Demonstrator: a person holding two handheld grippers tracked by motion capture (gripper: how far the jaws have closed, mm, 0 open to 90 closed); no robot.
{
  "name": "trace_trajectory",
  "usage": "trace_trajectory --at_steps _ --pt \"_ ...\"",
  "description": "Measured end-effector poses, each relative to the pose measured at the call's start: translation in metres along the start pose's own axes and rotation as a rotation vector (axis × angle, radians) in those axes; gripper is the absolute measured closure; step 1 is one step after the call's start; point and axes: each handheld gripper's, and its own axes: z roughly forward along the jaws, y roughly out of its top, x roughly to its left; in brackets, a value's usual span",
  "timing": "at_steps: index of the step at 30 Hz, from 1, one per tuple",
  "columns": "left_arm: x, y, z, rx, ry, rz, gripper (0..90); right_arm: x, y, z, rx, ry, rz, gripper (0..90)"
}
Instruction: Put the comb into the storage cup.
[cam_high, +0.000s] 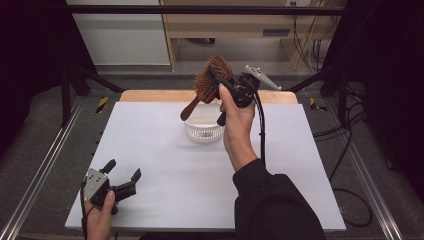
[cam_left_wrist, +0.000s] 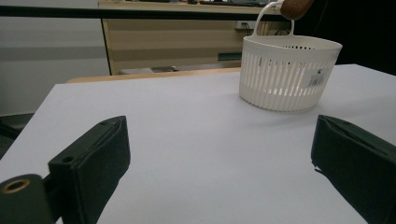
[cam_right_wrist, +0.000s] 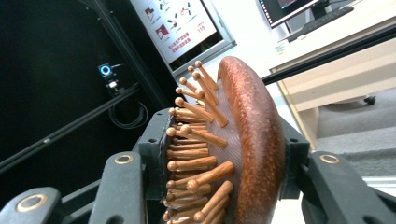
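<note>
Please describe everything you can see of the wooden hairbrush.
The hairbrush looks like reddish-brown wood, with an oval head, a pad of wooden pins with rounded tips, and a short handle. The right hand-held gripper holds it in the air above the white basket. Its jaws are closed on the head, one against the pins and one against the smooth curved back. The handle points down toward the basket, and the brush touches nothing else.

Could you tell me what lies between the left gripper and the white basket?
Nothing: bare white table separates the left gripper from the white basket, seen in its own view.
</note>
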Motion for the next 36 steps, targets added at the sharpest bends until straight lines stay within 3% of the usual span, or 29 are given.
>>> trace_trajectory --at_steps 13,23,36 --pt "0.001 -0.001 0.0 0.0 -0.019 -0.007 4.6 -0.012 0.001 0.006 -0.037 -0.049 -0.022 50.3" --pt "0.001 -0.001 0.001 0.002 -0.022 -0.011 4.6 -0.018 0.004 0.0 -0.065 -0.071 -0.054 50.2" --pt "0.001 -0.001 0.002 0.001 -0.021 -0.014 4.6 -0.03 0.004 -0.007 -0.086 -0.105 -0.06 50.1"
